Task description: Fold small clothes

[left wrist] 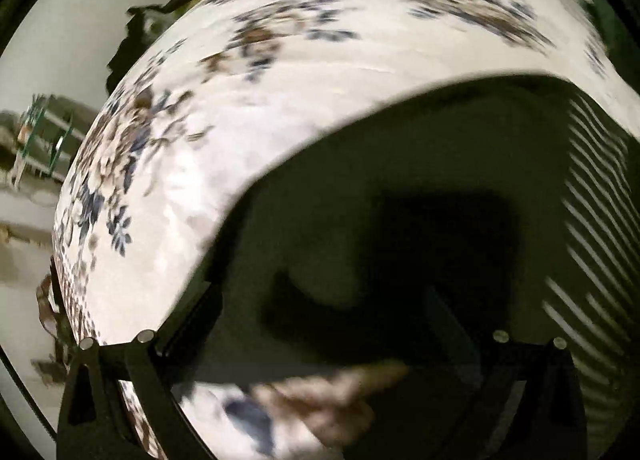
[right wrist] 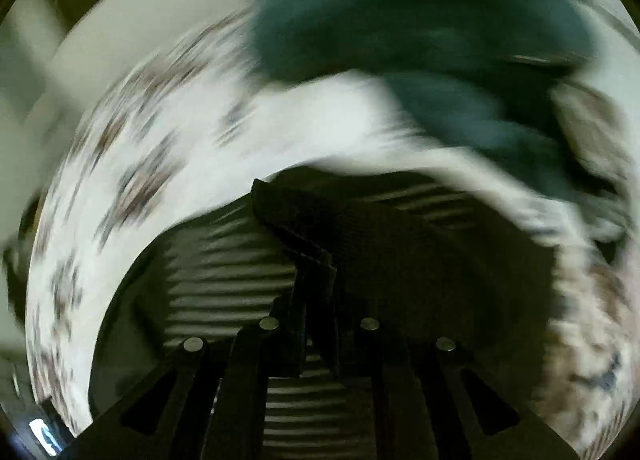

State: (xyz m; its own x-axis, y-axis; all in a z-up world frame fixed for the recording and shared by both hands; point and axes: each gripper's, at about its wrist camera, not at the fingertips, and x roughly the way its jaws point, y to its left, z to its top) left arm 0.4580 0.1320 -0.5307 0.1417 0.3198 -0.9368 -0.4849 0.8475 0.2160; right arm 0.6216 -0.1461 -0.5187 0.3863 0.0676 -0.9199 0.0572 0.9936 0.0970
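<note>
The left tool (left wrist: 320, 344) is standing wide open, its two dark arms spread to either side at the bottom of the left wrist view, and nothing is caught between them. A dark garment (left wrist: 420, 195) is lying spread in front of it, and a striped white-and-dark cloth (left wrist: 596, 219) is showing along that garment's right side. Both are lying on a white floral sheet (left wrist: 224, 131) that is covering the surface underneath; I cannot tell whether this is a bed or a worktop. The garment's upper edge is running diagonally across the sheet, toward the near right part of it. A blurred brownish shape (left wrist: 332, 392) is showing at the near edge; it is too smeared to identify.

In the right wrist view the right tool (right wrist: 316, 256) is closed down tight, its fingers (right wrist: 308, 236) pressed together on a fold of the dark garment (right wrist: 400, 236), with the striped cloth (right wrist: 228, 260) lying below and to the left. A heap of teal clothing (right wrist: 400, 19) is sitting on the floral sheet (right wrist: 180, 131) beyond, toward the far right. This view is heavily motion-blurred.
</note>
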